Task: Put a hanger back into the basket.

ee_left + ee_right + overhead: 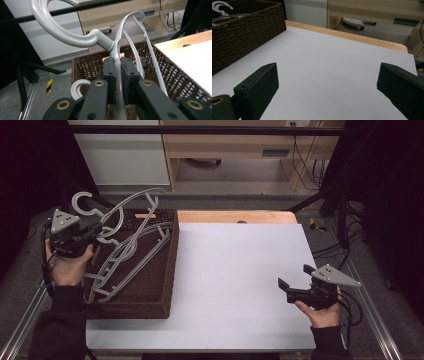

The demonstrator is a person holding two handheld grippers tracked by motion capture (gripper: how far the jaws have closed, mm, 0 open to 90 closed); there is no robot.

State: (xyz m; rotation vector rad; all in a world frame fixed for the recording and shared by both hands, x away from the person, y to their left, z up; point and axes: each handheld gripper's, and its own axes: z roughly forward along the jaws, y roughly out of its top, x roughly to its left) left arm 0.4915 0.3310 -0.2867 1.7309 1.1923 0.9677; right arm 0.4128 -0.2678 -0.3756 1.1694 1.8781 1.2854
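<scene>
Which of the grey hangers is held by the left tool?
The raised hanger, clamped just below its hook by the left tool; the other hangers lie loose in the wicker basket.

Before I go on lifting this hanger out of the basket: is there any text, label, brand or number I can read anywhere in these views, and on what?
None can be read.
Grey hanger in the left gripper: plain, no marking.
Wicker basket: no label.
White table sheet: blank.
Yellow-and-black striped tape on the floor: a warning pattern, no words.
</scene>
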